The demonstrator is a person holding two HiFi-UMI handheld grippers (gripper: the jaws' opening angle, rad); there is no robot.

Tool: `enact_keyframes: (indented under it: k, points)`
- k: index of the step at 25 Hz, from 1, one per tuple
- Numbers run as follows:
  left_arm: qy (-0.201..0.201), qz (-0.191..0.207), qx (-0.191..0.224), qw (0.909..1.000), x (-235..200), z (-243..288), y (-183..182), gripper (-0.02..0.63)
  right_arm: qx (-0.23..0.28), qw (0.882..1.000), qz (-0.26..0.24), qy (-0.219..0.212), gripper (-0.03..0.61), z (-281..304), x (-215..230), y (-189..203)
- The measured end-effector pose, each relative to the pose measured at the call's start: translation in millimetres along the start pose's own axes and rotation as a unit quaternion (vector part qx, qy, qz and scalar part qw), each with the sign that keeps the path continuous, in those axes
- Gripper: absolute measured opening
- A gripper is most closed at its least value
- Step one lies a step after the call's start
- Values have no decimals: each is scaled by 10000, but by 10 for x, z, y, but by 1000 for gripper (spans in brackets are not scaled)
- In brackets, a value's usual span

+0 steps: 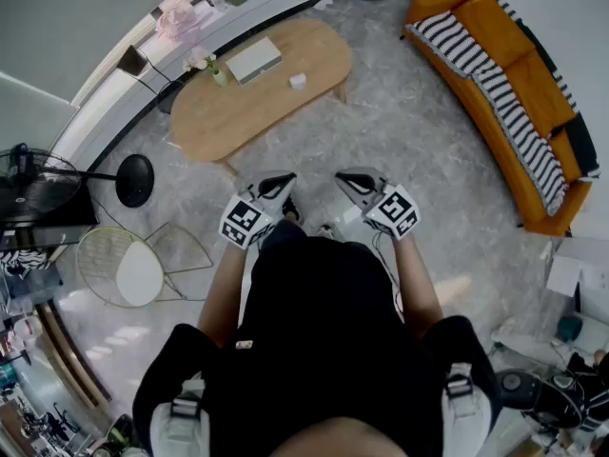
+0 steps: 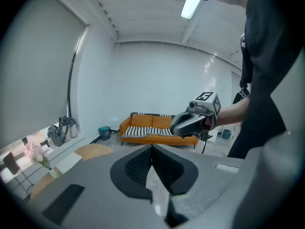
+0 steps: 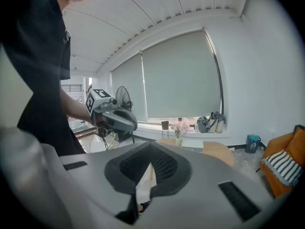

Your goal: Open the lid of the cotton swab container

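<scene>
Wooden table (image 1: 257,89) is standing well ahead, its small white container (image 1: 298,81) untouched. The task is seemingly not begun, as left gripper (image 1: 279,188) and right gripper (image 1: 352,184) are hovering closed and empty.

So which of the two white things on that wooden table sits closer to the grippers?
The small white cube, alone near the table's near edge. The larger flat white box lies further back, beside the flower vase.
</scene>
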State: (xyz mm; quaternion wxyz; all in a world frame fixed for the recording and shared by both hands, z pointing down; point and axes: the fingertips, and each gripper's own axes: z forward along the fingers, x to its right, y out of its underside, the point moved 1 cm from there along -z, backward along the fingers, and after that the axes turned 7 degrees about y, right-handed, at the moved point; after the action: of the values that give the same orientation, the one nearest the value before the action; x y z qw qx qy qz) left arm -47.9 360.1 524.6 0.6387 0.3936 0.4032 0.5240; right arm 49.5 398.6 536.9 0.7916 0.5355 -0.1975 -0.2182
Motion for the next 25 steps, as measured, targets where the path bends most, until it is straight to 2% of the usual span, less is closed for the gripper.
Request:
enact_keyframes:
  k: [11, 16, 21, 25]
  points:
    - [46, 32, 33, 10000, -10, 62, -39, 0, 54, 9998, 75, -180, -6, -19, -8, -16]
    - [3, -13, 57, 10000, -82, -1, 10, 0, -29, 9995, 71, -302, -6, 79, -45, -36]
    - [12, -58, 97, 9999, -189, -91, 50, 0, -24, 9998, 61, -189, -6, 180, -36, -91]
    - [48, -79, 120, 9999, -325, -96, 43, 0, 3, 9996, -29, -273, -6, 268, 12, -44]
